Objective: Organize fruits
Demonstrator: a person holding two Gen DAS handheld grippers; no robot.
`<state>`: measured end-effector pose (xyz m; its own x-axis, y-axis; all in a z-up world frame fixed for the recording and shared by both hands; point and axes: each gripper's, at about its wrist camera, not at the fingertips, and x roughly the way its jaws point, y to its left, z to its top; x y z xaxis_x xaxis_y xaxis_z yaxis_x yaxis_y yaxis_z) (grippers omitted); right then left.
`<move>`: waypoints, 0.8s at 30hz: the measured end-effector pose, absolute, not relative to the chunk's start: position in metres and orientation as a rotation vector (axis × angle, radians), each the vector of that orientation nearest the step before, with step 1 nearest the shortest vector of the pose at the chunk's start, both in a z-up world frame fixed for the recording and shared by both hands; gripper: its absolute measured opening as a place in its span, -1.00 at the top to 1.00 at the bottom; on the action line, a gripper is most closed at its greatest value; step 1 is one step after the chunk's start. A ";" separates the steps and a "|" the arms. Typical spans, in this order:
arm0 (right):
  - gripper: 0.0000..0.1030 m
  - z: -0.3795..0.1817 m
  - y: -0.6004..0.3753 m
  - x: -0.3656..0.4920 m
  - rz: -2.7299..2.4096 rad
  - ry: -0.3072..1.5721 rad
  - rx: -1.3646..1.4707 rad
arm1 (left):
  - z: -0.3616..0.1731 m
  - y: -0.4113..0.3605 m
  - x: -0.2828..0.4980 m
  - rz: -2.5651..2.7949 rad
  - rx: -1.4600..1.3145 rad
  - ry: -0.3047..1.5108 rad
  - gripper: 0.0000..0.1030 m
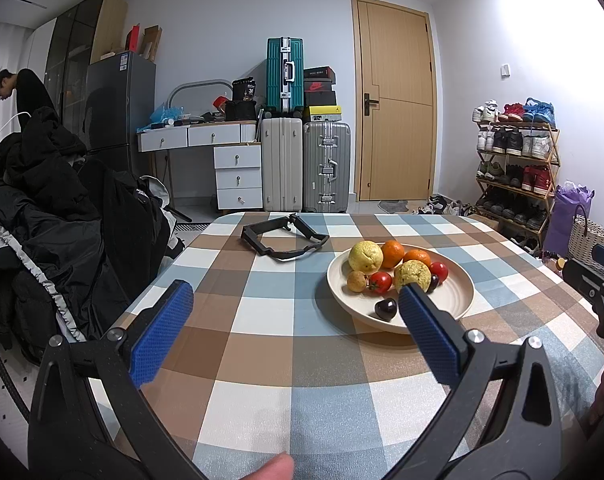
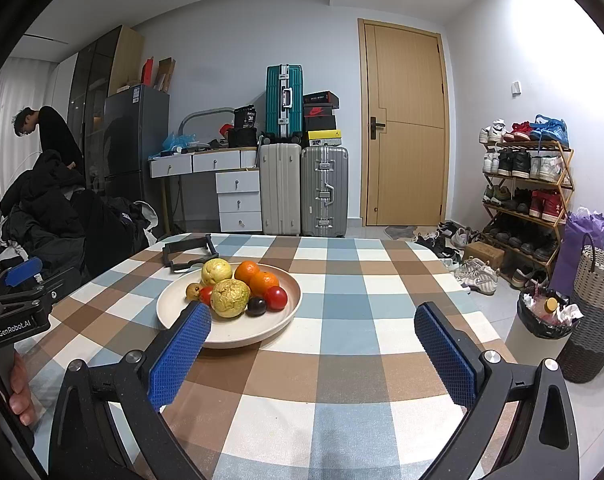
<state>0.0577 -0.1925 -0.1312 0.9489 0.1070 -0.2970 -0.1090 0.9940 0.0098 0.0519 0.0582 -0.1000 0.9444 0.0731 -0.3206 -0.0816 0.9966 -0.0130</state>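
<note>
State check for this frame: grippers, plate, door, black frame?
Left gripper: open, empty, above the table.
Right gripper: open, empty.
Plate: upright, holding fruit.
Door: closed.
Black frame: lying flat on the table, beyond the plate.

Checked cloth (image 2: 342, 320) covers counter. Black frame (image 1: 283, 240) lies near far edge. Beyond: suitcases (image 1: 302, 160), door (image 1: 396, 100), shoe rack (image 2: 526, 184), fridge (image 1: 117, 108), coat pile (image 1: 49, 208).

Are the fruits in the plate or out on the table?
In. Every fruit sits inside the cream plate; none lies on the checkered tablecloth. Both tongs, left and right, are open and hold nothing.
</note>
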 end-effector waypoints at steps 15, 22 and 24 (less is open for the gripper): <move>-1.00 -0.131 -0.193 0.058 0.110 0.301 -0.006 | -0.101 0.058 0.053 0.078 -0.026 0.325 -0.99; -1.00 -0.132 -0.194 0.057 0.110 0.301 -0.006 | -0.102 0.058 0.054 0.077 -0.026 0.325 -0.99; -1.00 -0.131 -0.193 0.058 0.110 0.301 -0.006 | -0.104 0.059 0.056 0.079 -0.027 0.324 -0.99</move>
<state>0.0576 -0.1927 -0.1315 0.9490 0.1071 -0.2965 -0.1089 0.9940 0.0104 0.0558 0.0588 -0.1036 0.9448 0.0732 -0.3194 -0.0819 0.9965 -0.0140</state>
